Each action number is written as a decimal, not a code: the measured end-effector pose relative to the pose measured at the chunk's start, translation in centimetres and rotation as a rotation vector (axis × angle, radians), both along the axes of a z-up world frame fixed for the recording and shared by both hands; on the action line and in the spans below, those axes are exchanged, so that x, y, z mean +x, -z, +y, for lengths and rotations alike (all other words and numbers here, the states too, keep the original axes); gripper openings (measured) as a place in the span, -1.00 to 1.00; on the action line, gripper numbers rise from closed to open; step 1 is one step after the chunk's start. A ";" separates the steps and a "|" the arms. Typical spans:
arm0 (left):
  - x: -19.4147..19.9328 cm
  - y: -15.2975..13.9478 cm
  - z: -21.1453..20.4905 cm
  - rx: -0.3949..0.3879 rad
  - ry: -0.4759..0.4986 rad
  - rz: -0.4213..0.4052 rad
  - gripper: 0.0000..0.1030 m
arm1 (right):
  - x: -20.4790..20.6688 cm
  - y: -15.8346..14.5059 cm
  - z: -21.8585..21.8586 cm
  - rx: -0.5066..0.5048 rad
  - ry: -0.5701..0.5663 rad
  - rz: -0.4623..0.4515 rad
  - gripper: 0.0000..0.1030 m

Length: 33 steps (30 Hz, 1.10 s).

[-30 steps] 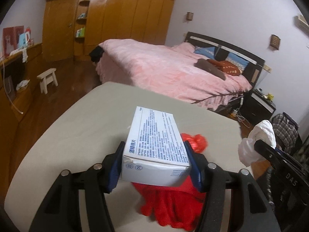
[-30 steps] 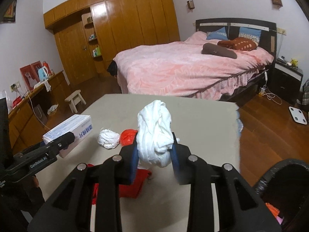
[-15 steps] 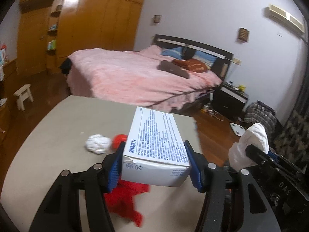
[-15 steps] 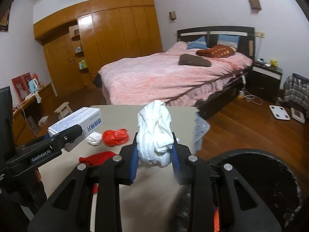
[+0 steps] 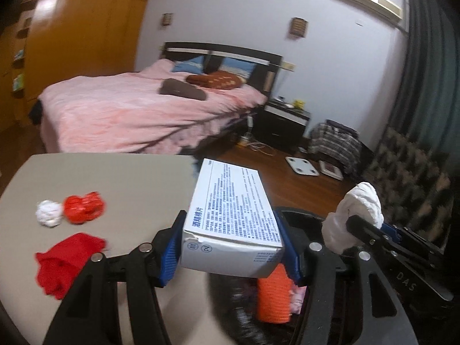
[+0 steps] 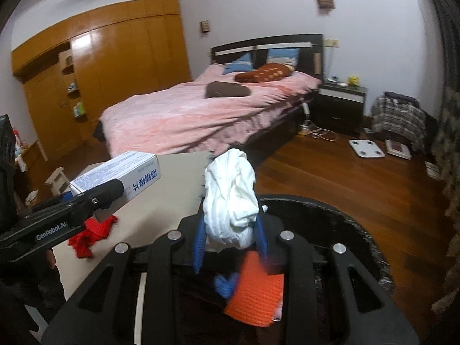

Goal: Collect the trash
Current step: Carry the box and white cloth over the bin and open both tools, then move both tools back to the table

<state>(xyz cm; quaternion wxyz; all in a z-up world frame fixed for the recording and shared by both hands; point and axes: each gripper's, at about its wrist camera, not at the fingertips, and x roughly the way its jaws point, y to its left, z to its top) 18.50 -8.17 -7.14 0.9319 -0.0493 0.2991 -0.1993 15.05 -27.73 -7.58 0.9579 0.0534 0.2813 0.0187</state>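
Right now both tools are carrying trash toward a black bin (image 6: 356,230) that stands off the table's right edge. Nearest the right camera, the right tool (image 6: 230,247) is clenching a crumpled white wad (image 6: 230,198), which is hanging above the bin's open mouth, over an orange item (image 6: 256,290) already lying inside. Beside it, the left tool (image 5: 233,247) is gripping a white printed box (image 5: 233,215) by its long sides, and the box is sitting level, straddling the table's right edge with its far end over the bin rim.

To drop cleanly, each tool should probably be brought fully over the bin's middle before its jaws are eased apart, so nothing catches the rim or falls to the wooden floor. The wad is soft and may cling to a pad, so opening wide seems wise. The box is stiff and long; tipping its nose downward first would likely help it slide in.

Farther out on the table (image 5: 129,178), toward its left edge, a red cloth (image 5: 66,261), a red crumpled ball (image 5: 83,207) and a small white ball (image 5: 49,213) are waiting, the two balls touching.
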 end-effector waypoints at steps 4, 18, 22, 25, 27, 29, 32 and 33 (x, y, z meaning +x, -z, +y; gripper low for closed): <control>0.1 0.5 -2.7 -0.001 0.058 -0.004 0.14 | -0.8 1.0 -2.1 -0.008 0.051 0.011 -0.45; 1.2 3.0 -5.6 -0.019 0.173 0.077 0.52 | -2.0 3.5 -6.1 -0.017 0.158 0.052 0.10; 1.0 2.8 -4.0 -0.013 0.137 0.060 0.66 | -2.2 3.2 -5.8 -0.035 0.175 0.031 0.71; 0.8 2.4 -2.3 -0.007 0.099 0.041 0.78 | -2.4 3.1 -5.2 -0.045 0.172 0.009 0.85; 0.6 2.1 -0.8 0.000 0.065 0.023 0.83 | -2.2 2.9 -4.6 -0.039 0.162 0.007 0.89; 0.5 1.8 0.4 0.005 0.040 0.011 0.87 | -2.0 2.9 -3.9 -0.031 0.146 0.007 0.89; 0.2 1.5 2.6 0.019 -0.006 0.000 0.88 | -1.4 2.8 -2.6 -0.025 0.119 0.013 0.89; 0.1 1.5 3.5 0.024 -0.026 -0.006 0.88 | -1.3 2.7 -2.2 -0.024 0.110 0.013 0.89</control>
